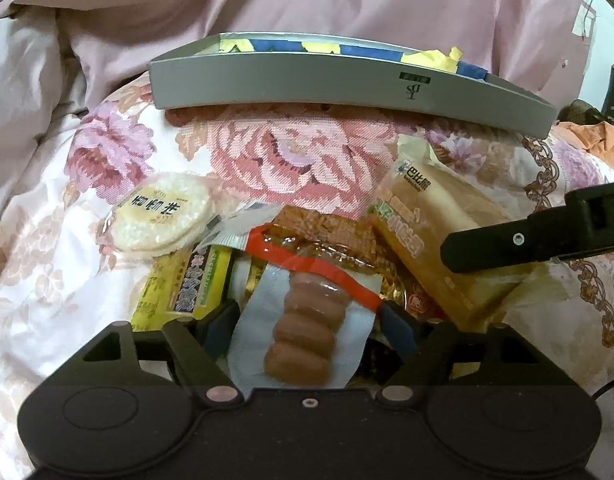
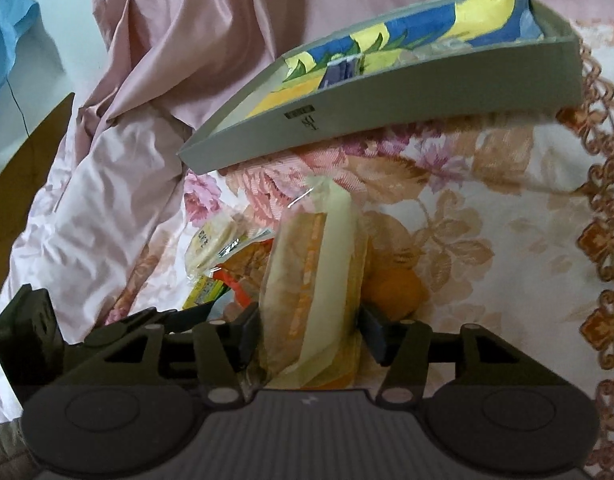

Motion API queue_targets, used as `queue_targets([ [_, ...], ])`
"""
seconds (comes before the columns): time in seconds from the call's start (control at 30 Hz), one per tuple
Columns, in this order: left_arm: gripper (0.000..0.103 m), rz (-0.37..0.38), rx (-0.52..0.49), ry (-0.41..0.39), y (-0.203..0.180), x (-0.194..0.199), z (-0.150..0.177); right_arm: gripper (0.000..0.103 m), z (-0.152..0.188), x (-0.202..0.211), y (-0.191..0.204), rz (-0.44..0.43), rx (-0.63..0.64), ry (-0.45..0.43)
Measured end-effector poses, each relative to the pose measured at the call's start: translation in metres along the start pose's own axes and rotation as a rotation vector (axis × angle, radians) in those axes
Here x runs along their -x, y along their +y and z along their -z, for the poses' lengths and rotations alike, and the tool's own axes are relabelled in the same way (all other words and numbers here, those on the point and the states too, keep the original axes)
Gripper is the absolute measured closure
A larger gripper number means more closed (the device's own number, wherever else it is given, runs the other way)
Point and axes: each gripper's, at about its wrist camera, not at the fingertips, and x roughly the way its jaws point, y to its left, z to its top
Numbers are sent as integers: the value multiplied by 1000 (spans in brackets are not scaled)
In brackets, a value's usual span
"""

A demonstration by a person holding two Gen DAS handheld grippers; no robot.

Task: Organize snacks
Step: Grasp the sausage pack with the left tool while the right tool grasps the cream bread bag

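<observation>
A pile of snacks lies on a floral bedspread [image 1: 307, 152]. My left gripper [image 1: 309, 326] is open, and a clear pack of small sausages [image 1: 303, 320] with a red strip lies between its fingers. A bread packet [image 1: 427, 232] rests tilted at the pile's right. My right gripper [image 2: 311, 338] is shut on the bread packet [image 2: 307, 272], seen edge-on, a pad against each side. One of its fingers [image 1: 487, 248] lies across that packet. Round rice crackers [image 1: 163, 216] and a yellow-green packet [image 1: 179, 292] lie at the left. Behind stands a grey shallow box [image 1: 307, 84] holding a blue and yellow packet [image 2: 387, 44].
A crumpled pink quilt [image 1: 307, 0] rises behind the box. A round orange thing [image 2: 395, 288] sits just right of the bread packet. Orange cloth [image 1: 595, 140] lies at the far right, and blue cloth [image 2: 11, 40] hangs at the far left.
</observation>
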Motion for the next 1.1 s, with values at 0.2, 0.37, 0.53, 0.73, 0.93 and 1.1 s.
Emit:
queue_targets([
  [0.2,32,-53,2,2,-7,9,4,41,0,-7,-6,-34,-59,29],
  [0.37,36,-95,86,-6,-8,21,12,45,1,-5,-8,-35,-65,28],
  [0.53,40,-110,250,-17,1,34,25,45,3,-3,-3,-29,-37,24],
  [0.73,38,-109,250,-6,1,35,26,46,4,-1,-2,-24,-31,26],
  [0.93,14,-74,203,35,-4,22,18,43,4,-2,-4,-23,-33,24],
  [1.1,17,-108,162,61,-10,15,13,41,4,-3,-5,-24,-32,24],
])
